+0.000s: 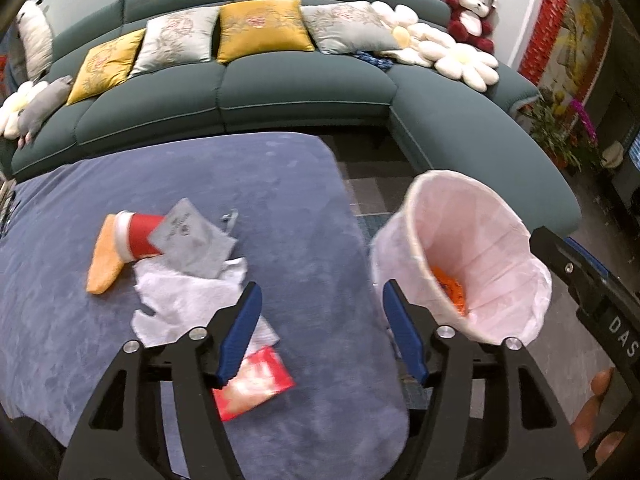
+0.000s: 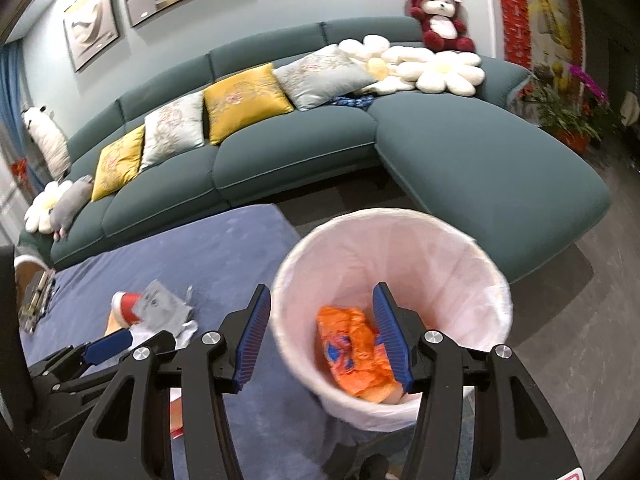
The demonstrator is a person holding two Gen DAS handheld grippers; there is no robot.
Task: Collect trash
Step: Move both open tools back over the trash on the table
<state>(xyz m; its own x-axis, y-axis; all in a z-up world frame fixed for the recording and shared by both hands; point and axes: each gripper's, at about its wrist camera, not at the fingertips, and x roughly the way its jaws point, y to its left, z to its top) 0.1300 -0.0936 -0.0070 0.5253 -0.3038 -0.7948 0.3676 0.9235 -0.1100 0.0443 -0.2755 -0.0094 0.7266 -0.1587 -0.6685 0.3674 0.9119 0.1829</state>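
A white-lined trash bin stands beside the blue table and holds an orange wrapper. My right gripper is open and empty above the bin's mouth. My left gripper is open and empty over the table's right part. On the table lie a red packet under the left fingers, a white tissue, a grey pouch, a red paper cup on its side and an orange piece. The bin also shows in the left wrist view.
The table is covered in blue cloth. A green sectional sofa with cushions and plush toys runs behind it. Potted flowers stand at the right. Orange round objects lie on the floor at lower right.
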